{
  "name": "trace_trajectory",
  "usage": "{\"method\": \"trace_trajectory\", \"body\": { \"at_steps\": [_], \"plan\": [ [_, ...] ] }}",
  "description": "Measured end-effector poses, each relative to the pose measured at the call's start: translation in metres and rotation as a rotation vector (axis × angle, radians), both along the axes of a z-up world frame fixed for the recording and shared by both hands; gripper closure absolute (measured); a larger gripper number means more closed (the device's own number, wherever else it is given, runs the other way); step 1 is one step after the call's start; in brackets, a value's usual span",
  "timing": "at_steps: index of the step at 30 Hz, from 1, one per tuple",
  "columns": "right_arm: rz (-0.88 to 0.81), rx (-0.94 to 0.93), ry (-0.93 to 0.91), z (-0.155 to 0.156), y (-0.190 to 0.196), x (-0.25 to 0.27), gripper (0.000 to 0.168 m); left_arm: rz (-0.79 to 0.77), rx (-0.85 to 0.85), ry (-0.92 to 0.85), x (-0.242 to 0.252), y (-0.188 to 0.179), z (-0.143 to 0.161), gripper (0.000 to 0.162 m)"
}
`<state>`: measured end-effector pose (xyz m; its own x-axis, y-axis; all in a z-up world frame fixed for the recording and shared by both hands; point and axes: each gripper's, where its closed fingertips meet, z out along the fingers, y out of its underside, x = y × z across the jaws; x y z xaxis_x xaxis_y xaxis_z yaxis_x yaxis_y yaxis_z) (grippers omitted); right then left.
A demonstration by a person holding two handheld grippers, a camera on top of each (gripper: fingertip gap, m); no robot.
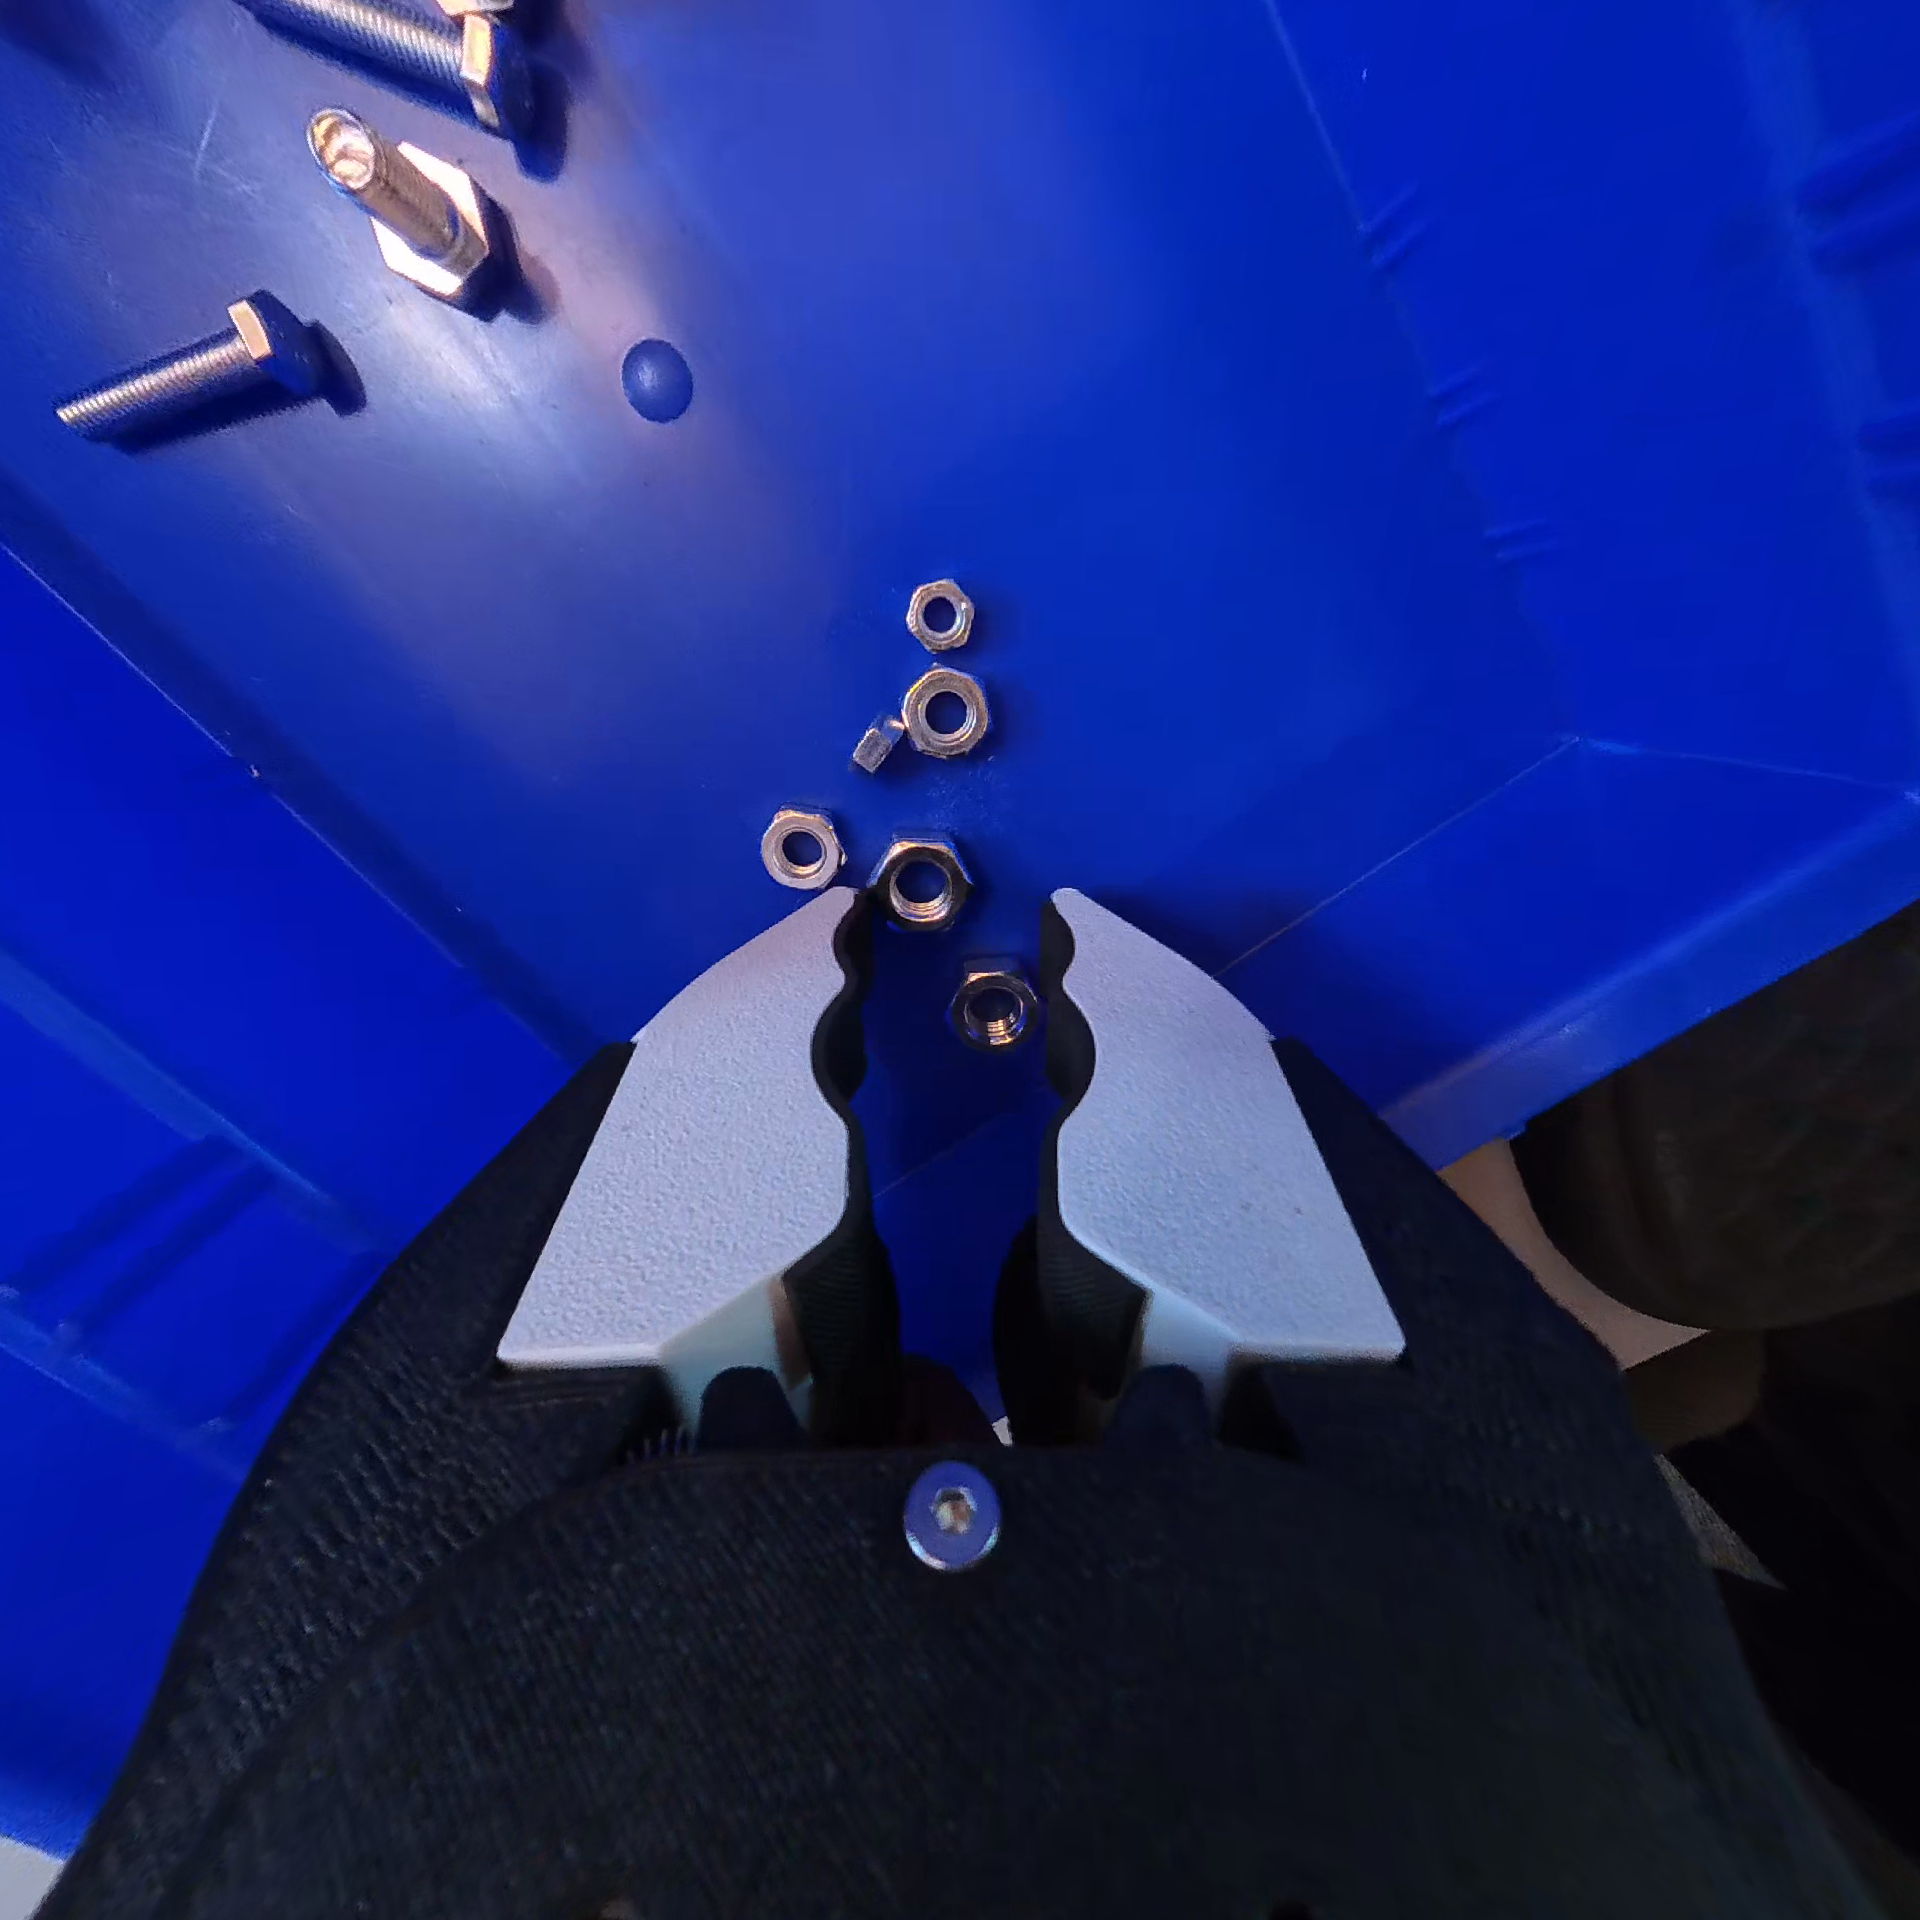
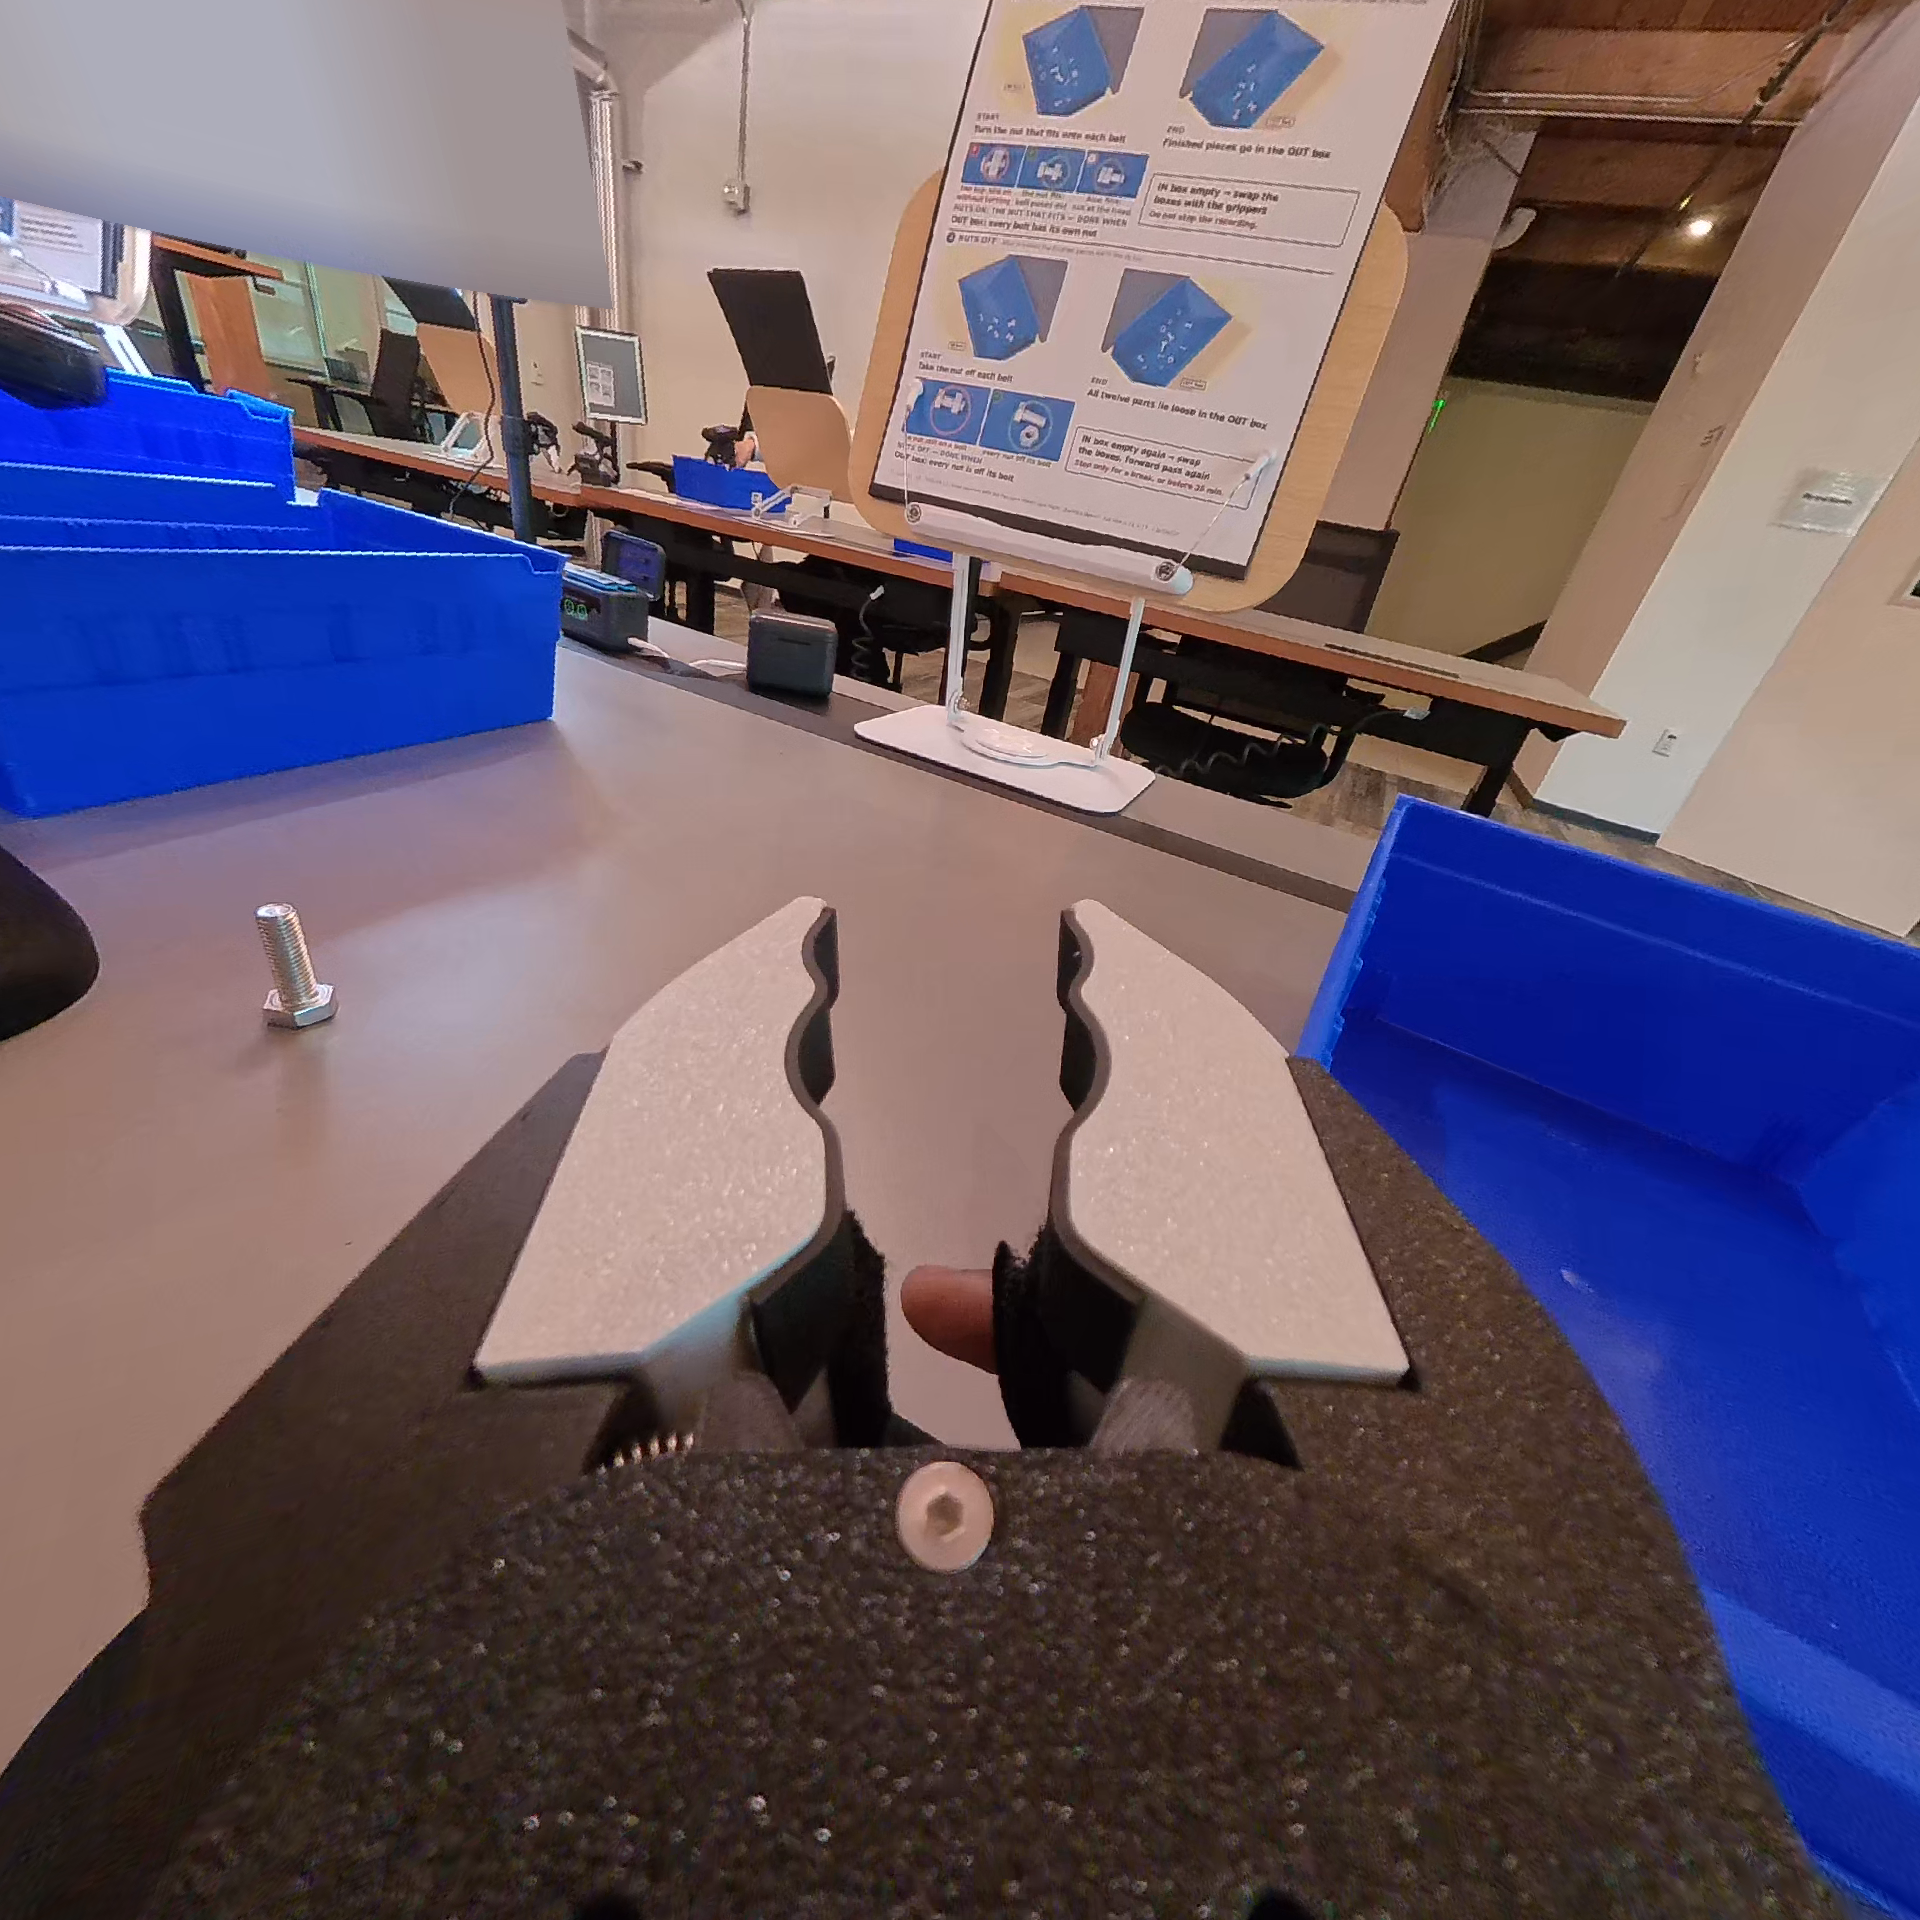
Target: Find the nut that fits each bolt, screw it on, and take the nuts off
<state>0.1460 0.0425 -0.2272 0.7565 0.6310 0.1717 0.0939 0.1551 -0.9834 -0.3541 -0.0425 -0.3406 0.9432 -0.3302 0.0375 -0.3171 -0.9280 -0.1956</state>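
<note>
My left gripper [image 1: 954, 906] is open inside a blue bin [image 1: 1143, 416], just above its floor. Several loose steel nuts lie in a cluster there. One nut [image 1: 993, 1014] sits between my fingers near the right one. Another nut [image 1: 921, 879] lies at the left fingertip. More nuts [image 1: 943, 713] lie beyond. Three bolts [image 1: 208, 376] lie at the bin's far left. In the right wrist view, my right gripper [image 2: 945, 914] is open and empty above the grey table [image 2: 520, 883]. One bolt [image 2: 295, 968] stands on its head on the table, to the left.
A blue bin [image 2: 1621, 1195] sits at the right of the right gripper. Blue bins [image 2: 270, 644] stand at the far left. An instruction board on a white stand [image 2: 1122, 312] is at the table's far edge. A dark sleeve [image 1: 1714, 1143] shows beside the left bin. The grippers' ends are close to 50 centimetres from one another. The left gripper is farther from the bolt [image 2: 295, 968], some 30 centimetres, than the right, some 20 centimetres.
</note>
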Motion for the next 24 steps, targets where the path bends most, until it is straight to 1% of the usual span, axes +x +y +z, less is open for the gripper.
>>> {"method": "trace_trajectory", "body": {
  "at_steps": [1,2,4,10,13,15,18,21,24],
  "plan": [
    [-0.001,0.002,-0.001,0.0,0.0,0.0,0.127,-0.004,0.006,0.003,0.0,0.0,0.0,0.133],
    [-0.001,0.004,-0.002,0.0,0.0,0.0,0.127,-0.007,0.014,0.008,0.0,0.001,0.0,0.139],
    [-0.002,0.005,-0.003,0.0,0.0,0.0,0.127,-0.006,0.029,0.018,-0.001,0.003,-0.001,0.143],
    [-0.002,0.003,0.001,0.0,0.0,0.0,0.127,-0.037,0.025,0.033,0.0,-0.001,0.0,0.144],
    [-0.002,0.002,0.0,0.0,0.0,0.0,0.127,-0.048,0.066,0.042,0.004,0.0,0.012,0.144],
    [-0.001,0.003,-0.005,0.0,0.0,0.0,0.127,-0.062,0.134,0.05,0.012,0.004,0.031,0.144],
    [0.0,0.001,-0.013,-0.001,0.0,-0.001,0.127,-0.122,0.276,0.048,0.038,0.013,0.073,0.144],
    [-0.001,0.004,-0.016,-0.001,0.0,-0.002,0.127,-0.256,0.431,0.022,0.088,0.018,0.119,0.144],
    [0.0,0.005,-0.015,-0.001,0.0,-0.002,0.127,-0.442,0.54,-0.022,0.154,0.015,0.15,0.144]
  ]
}}
